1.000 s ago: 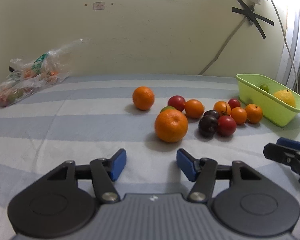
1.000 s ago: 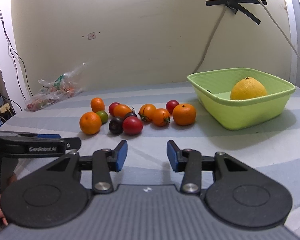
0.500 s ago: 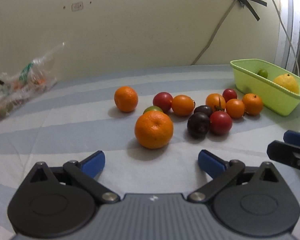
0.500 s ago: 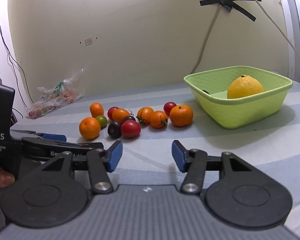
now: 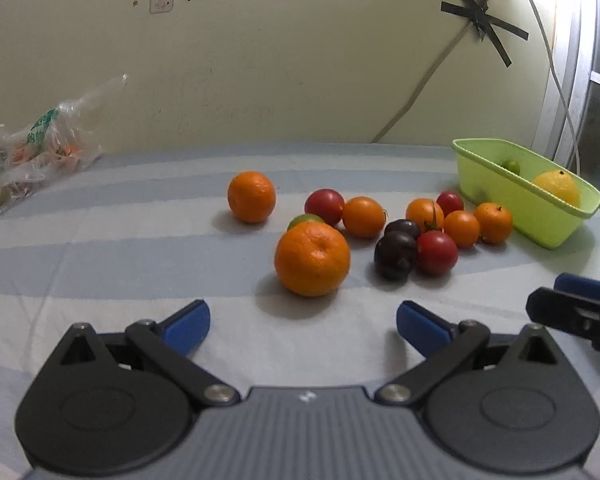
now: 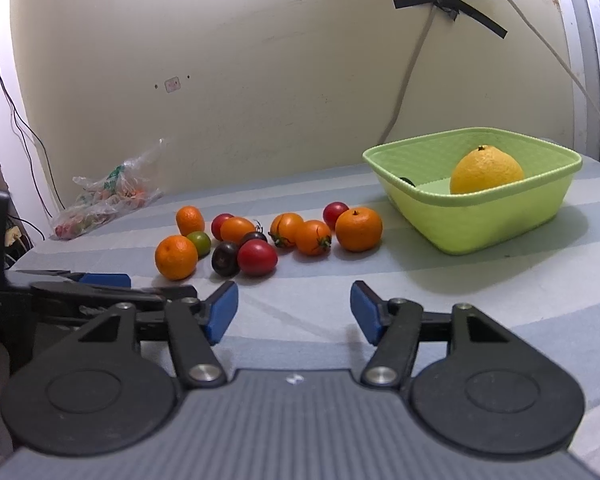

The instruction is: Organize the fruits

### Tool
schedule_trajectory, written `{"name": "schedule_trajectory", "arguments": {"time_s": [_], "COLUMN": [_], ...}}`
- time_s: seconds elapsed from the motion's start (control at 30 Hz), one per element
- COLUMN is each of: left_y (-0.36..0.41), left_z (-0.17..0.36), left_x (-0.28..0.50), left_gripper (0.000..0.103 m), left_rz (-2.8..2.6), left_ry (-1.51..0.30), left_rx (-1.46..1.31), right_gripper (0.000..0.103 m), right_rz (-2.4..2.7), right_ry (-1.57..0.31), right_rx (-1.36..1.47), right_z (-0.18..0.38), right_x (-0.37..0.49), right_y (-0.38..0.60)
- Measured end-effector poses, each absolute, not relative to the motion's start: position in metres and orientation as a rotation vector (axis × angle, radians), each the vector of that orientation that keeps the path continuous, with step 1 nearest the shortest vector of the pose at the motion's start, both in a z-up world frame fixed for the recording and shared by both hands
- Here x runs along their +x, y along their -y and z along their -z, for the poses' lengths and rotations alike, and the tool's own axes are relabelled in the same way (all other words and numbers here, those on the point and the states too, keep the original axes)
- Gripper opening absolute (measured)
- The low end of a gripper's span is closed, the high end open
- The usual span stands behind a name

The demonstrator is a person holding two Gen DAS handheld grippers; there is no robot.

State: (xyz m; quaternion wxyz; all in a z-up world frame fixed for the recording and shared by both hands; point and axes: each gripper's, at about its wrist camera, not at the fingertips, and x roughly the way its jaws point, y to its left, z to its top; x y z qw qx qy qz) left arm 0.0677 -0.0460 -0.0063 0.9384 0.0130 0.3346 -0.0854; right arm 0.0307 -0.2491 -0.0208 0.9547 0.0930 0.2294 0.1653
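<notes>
Several fruits lie in a cluster on the striped cloth. A large orange [image 5: 312, 258] is nearest my left gripper [image 5: 303, 322], which is wide open and empty just in front of it. Behind it lie another orange [image 5: 251, 197], a green fruit [image 5: 304, 220], red tomatoes [image 5: 437, 252], a dark plum [image 5: 395, 255] and small orange fruits [image 5: 493, 223]. The green basket [image 6: 500, 222] holds a yellow citrus [image 6: 486, 170] and a small green fruit [image 5: 511, 167]. My right gripper [image 6: 294, 312] is open and empty, short of the cluster [image 6: 256, 256].
A clear plastic bag of produce [image 5: 32, 152] lies at the back left against the wall. A cable [image 5: 420, 84] taped to the wall runs down behind the basket. The left gripper's side shows at the left of the right wrist view [image 6: 80, 296].
My left gripper opened wide and moved closer to the large orange. My right gripper opened wider and hardly moved.
</notes>
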Motion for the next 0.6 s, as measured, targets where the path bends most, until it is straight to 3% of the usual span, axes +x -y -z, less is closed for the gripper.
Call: {"name": "schedule_trajectory", "arguments": {"time_s": [0.6], "left_y": [0.0545], "left_z": [0.0078], "left_x": [0.0673], "left_gripper": [0.103], "left_rz": [0.150], "left_ry": [-0.692], "left_rx": [0.074], "right_gripper": [0.069], "right_rz": [-0.329], "right_ry": [-0.473], "right_rx": [0.213], "right_z": [0.0224], "right_x": [0.0333], "right_y": [0.2521]}}
